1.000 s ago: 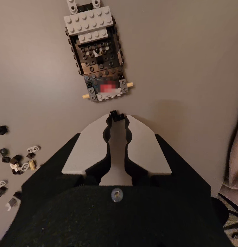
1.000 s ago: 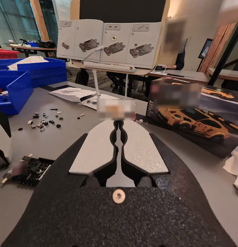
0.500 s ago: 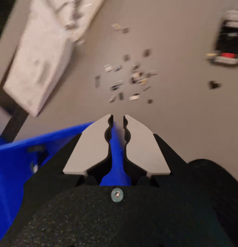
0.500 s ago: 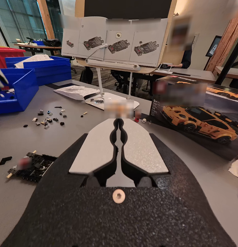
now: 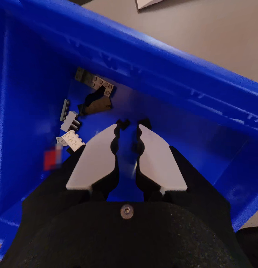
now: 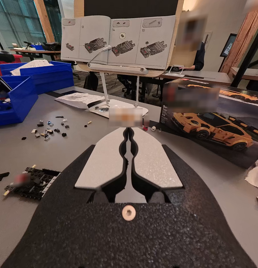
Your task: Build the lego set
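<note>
My left gripper is open and empty, reaching down into a blue bin. Two small black pieces lie on the bin floor just past its fingertips. Grey plates, white bricks and a dark curved part lie in the bin's far left corner. My right gripper is shut and empty above the grey table. The partly built black chassis lies at its lower left, with a black L-shaped piece beside it.
Small loose pieces are scattered mid-left on the table. Blue bins stand at the left. An open instruction booklet sits on a stand ahead, paper bags below it. The set's box is at the right. Tip to tip, the grippers are about 60 centimeters apart. My left tips are about 40 centimeters from the black L-shaped piece, my right tips only 30 centimeters.
My left gripper let go of the black L-shaped piece beside the chassis, swung left and now reaches open into the blue bin. My right gripper stayed shut and hardly moved.
</note>
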{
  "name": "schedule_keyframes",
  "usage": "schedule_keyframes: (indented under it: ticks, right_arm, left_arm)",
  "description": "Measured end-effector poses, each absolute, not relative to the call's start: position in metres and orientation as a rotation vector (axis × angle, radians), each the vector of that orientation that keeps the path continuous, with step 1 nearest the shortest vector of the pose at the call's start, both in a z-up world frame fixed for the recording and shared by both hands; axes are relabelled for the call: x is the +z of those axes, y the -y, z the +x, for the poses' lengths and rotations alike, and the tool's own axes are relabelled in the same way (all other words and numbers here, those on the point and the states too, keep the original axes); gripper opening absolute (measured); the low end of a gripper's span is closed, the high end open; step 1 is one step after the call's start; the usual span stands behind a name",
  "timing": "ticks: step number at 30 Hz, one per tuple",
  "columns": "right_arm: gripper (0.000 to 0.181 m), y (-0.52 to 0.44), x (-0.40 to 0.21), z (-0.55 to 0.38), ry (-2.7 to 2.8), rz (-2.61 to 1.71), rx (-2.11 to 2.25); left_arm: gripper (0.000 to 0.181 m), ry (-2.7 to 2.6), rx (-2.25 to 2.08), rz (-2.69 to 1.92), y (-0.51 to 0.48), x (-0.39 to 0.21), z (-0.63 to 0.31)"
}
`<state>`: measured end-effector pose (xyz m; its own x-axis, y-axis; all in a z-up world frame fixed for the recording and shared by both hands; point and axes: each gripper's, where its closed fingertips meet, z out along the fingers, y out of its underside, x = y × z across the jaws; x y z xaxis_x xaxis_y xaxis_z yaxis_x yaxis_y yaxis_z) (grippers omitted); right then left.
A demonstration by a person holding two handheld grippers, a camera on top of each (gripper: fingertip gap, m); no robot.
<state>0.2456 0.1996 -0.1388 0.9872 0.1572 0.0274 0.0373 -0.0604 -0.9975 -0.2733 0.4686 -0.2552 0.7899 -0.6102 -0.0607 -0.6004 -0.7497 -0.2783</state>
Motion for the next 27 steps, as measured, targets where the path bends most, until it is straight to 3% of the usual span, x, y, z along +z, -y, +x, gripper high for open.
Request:
schedule_keyframes:
  ticks: [6, 9, 14, 17, 20, 24, 27]
  right_arm:
    - [0.000, -0.200, -0.141, 0.246, 0.153, -1.637, 0.100]
    - [0.000, -0.200, -0.142, 0.247, 0.153, -1.641, 0.104]
    - [0.000, -0.200, -0.141, 0.246, 0.158, -1.637, 0.104]
    - [0.000, -0.199, -0.139, 0.245, 0.161, -1.629, 0.103]
    - [0.000, -0.198, -0.134, 0.236, 0.197, -1.604, 0.113]
    - [0.000, -0.194, -0.122, 0.190, 0.339, -1.545, 0.252]
    - [0.002, -0.185, -0.115, 0.136, 0.473, -1.526, 0.464]
  left_arm:
    - [0.025, -0.847, -0.067, -2.806, -0.472, -0.273, -0.277]
    - [0.010, -0.820, -0.093, -2.809, -0.473, -0.275, -0.274]
    - [0.009, -0.847, -0.106, -2.753, -0.471, -0.265, -0.271]
    - [0.009, -0.850, -0.239, -2.626, -0.463, -0.231, -0.256]
    - [0.008, -0.909, -0.644, -2.301, -0.429, -0.160, -0.200]
    - [0.008, -1.039, -1.206, -1.726, -0.328, -0.068, -0.111]
    - [0.008, -1.080, -1.497, -1.376, -0.253, -0.039, -0.060]
